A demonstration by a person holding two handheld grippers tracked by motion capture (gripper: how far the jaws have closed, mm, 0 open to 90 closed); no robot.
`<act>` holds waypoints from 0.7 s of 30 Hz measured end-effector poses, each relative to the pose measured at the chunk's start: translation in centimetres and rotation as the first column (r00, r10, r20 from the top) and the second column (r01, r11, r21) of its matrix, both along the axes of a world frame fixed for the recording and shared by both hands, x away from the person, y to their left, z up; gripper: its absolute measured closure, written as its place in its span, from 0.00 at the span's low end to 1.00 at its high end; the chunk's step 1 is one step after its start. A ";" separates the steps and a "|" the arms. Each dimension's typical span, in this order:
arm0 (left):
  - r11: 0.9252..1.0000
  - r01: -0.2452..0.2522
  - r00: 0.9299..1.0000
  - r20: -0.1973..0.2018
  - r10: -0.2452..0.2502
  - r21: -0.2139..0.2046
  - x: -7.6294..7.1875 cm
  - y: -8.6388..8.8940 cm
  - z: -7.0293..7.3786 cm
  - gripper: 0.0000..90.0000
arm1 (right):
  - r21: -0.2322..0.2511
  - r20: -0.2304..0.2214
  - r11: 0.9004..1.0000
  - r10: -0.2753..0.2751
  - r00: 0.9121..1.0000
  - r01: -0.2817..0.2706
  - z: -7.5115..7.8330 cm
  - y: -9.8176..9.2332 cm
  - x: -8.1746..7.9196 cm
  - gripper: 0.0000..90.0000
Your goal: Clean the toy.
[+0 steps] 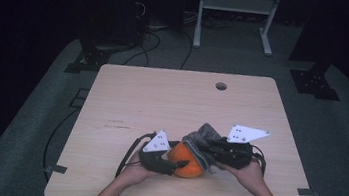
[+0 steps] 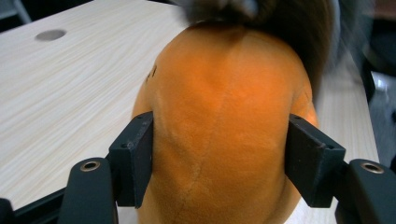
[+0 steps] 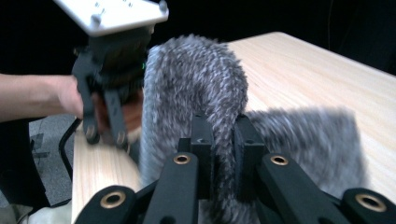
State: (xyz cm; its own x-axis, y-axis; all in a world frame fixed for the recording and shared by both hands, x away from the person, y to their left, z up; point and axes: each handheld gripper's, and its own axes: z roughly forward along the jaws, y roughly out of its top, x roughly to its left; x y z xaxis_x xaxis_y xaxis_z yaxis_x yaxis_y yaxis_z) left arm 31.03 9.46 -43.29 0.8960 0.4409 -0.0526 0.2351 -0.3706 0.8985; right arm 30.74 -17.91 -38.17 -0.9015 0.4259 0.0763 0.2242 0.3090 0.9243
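One table (image 1: 172, 102) stands in the high view, light wood, with one round hole (image 1: 221, 86) near its far edge. On it, toward the near edge, sits one orange plush (image 1: 186, 161) with one grey furry cover (image 1: 199, 142) draped over its far and right side. Two grippers work on this pair, one in each hand — and each carries one pale three-cornered plate.

The left gripper (image 1: 176, 164) comes at the plush from the left. In the left gripper view its two jaws stand on either side of the orange body (image 2: 219, 126), the pads pressed into the soft cloth, so this tool is clenched on the plush. The grey fur (image 2: 280, 18) shows blurred along the top of that view, lying over the top of the plush.

The right gripper (image 1: 210, 150) comes in from the right, touching the cover. In the right gripper view its two jaws stand close together with a fold of the cover (image 3: 201, 88) pinched between them — it grasps the fur. The cover arches up from the jaws and drops back to the table on the right of that view. Beyond it the other gripper (image 3: 106, 130) shows in the person's left hand (image 3: 70, 98), with a patch of orange between its jaws.

Beyond the table, the high view shows one white frame (image 1: 235, 15) on the grey floor, and dark cables (image 1: 154, 40) trailing across it.
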 end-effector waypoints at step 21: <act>1.000 -0.013 1.000 0.000 0.013 0.001 0.2 -0.9 0.0 0.34 | -0.024 -0.007 0.997 -0.074 0.997 0.074 -1.7 -1.8 -1.0 0.90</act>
